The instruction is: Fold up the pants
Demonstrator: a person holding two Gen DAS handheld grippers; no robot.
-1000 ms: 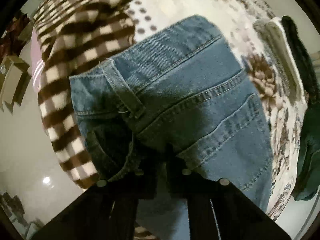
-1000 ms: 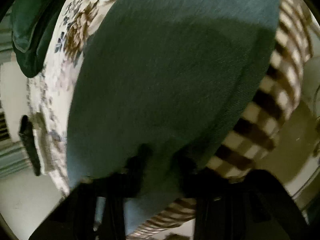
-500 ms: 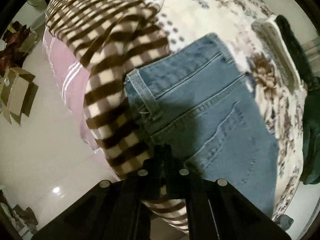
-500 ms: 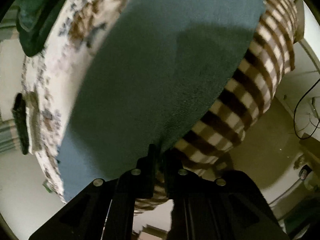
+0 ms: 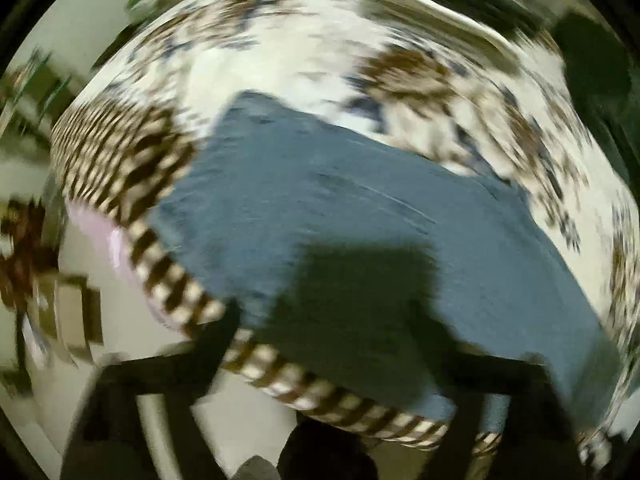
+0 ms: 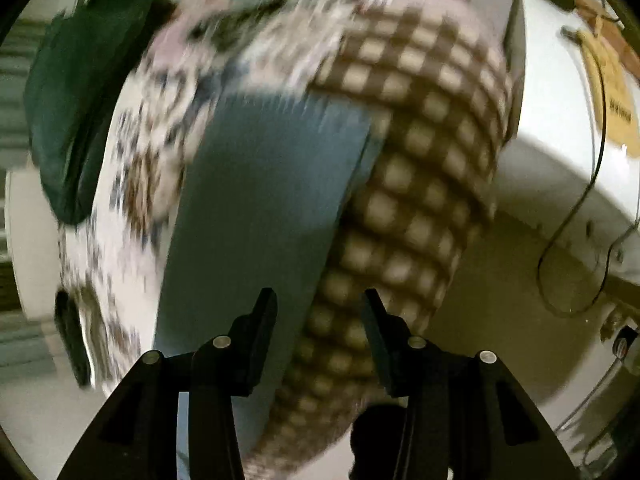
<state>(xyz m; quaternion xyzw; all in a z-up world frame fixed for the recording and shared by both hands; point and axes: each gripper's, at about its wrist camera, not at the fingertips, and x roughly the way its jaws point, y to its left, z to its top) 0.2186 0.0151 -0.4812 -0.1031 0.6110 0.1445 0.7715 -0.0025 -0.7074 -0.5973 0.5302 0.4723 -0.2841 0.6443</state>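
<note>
While the jeans [image 5: 360, 220] lie folded flat on the bed [image 5: 304, 56], both tongs [image 6: 320, 320] gape empty; smoothing toward 12 o'clock may remain.

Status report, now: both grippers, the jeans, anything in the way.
Left gripper open, empty. Right gripper open, empty. Jeans flat on floral bedspread, overlapping checked blanket. Nothing on jeans; views blurred.

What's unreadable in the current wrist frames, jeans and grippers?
- Left wrist view: motion blur smears the jeans; seams, pockets and fold edges are unreadable.
- Left wrist view: left gripper is blurred dark shapes; the jaws look spread, nothing clearly between them.
- Right wrist view: the jeans' far end is blurred and cut by the top edge.
- Right wrist view: right gripper is sharp, jaws open.
</note>
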